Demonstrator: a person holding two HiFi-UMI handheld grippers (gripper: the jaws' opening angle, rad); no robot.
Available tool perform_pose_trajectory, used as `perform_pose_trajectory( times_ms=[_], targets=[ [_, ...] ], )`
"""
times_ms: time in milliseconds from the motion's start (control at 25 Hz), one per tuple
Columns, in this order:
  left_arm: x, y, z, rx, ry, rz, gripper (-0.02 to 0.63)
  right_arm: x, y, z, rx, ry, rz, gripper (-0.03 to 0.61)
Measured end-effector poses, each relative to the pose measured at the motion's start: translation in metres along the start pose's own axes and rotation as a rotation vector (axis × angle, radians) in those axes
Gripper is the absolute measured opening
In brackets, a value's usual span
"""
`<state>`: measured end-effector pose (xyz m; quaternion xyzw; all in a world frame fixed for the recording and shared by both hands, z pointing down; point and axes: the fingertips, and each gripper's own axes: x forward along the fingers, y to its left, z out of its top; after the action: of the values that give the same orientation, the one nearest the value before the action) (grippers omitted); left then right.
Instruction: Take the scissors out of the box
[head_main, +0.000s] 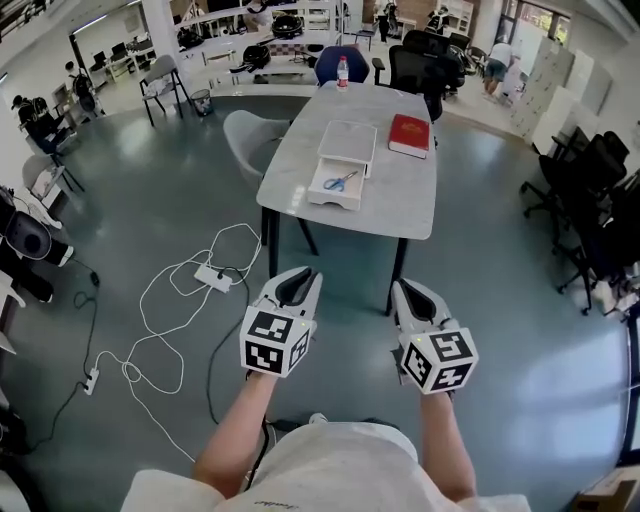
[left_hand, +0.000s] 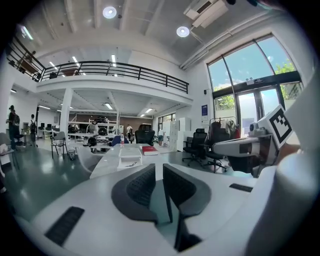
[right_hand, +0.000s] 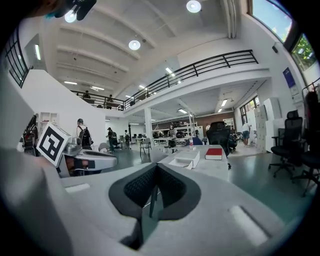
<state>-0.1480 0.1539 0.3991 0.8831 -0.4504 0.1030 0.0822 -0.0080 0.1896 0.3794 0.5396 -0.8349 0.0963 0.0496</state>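
Both pairs of jaws are clenched with nothing between them. The left gripper (head_main: 301, 274) and the right gripper (head_main: 402, 288) are held side by side, tipped slightly downward. Well ahead of their tips stands a table (head_main: 400, 205). On it is the open box (head_main: 325, 197), with the scissors (head_main: 340, 181) lying inside (blue handles). A red book (head_main: 408, 135) lies farther off to the right.

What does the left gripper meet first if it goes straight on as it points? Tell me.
Probably the near edge of the table, with only floor before it; the open box holding the scissors sits just beyond. Depth is hard to judge.
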Motion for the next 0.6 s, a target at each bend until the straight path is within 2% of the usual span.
perform_pose_trajectory(
  times_ms=[240,600],
  targets=[
    [0.010,0.017,-0.003,0.000,0.010,-0.006,0.029,0.014,0.003,0.001,-0.009,0.004,-0.010,0.005],
    [0.039,0.042,-0.005,-0.011,0.020,0.001,0.077,0.052,-0.012,-0.002,0.004,0.013,0.003,0.005]
  ],
)
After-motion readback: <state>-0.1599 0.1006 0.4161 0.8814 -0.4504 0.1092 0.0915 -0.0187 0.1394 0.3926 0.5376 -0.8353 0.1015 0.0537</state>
